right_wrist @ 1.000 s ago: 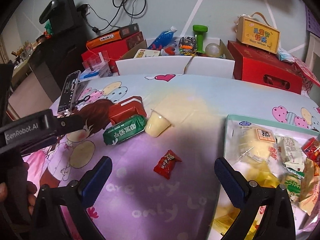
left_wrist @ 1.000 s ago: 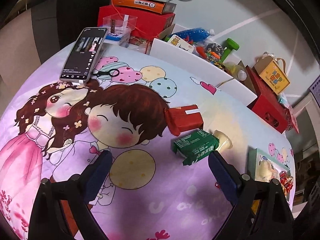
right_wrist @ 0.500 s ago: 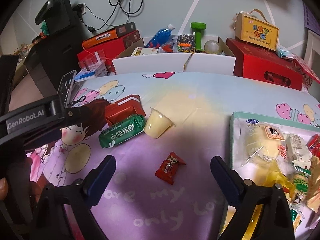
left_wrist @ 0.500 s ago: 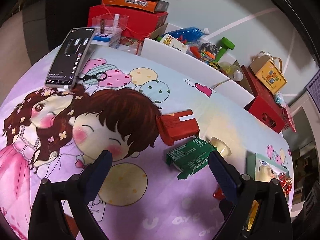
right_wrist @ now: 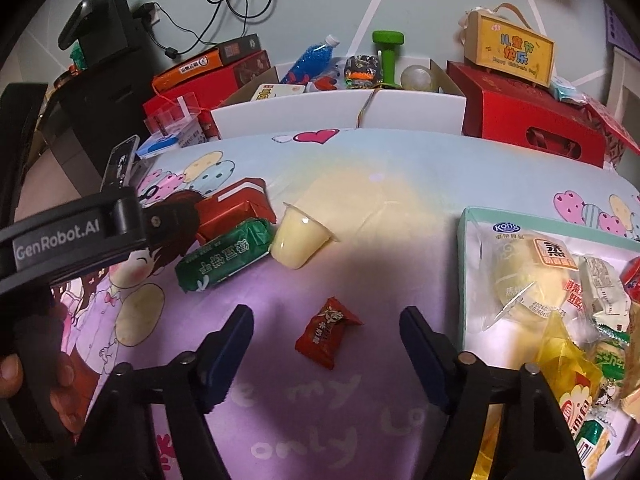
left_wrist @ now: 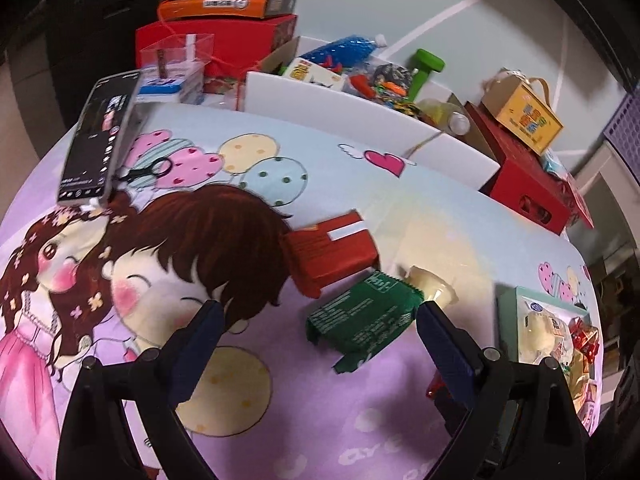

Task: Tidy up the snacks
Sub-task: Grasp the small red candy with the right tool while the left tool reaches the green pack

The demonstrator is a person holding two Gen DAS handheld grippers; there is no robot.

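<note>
Cartoon tablecloth (right_wrist: 400,184), right gripper (right_wrist: 326,338) closing, empty.

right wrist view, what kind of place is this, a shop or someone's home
Most likely a home room. A cartoon-print cloth covers the table, gift boxes and a green dumbbell crowd the wall behind, and a phone lies on the cloth.

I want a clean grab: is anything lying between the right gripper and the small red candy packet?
Nothing visible is. The red candy packet lies alone on the purple cloth, just ahead of the right gripper, whose jaws are closing with nothing touching yet. The jelly cup and green packet lie farther off.
</note>
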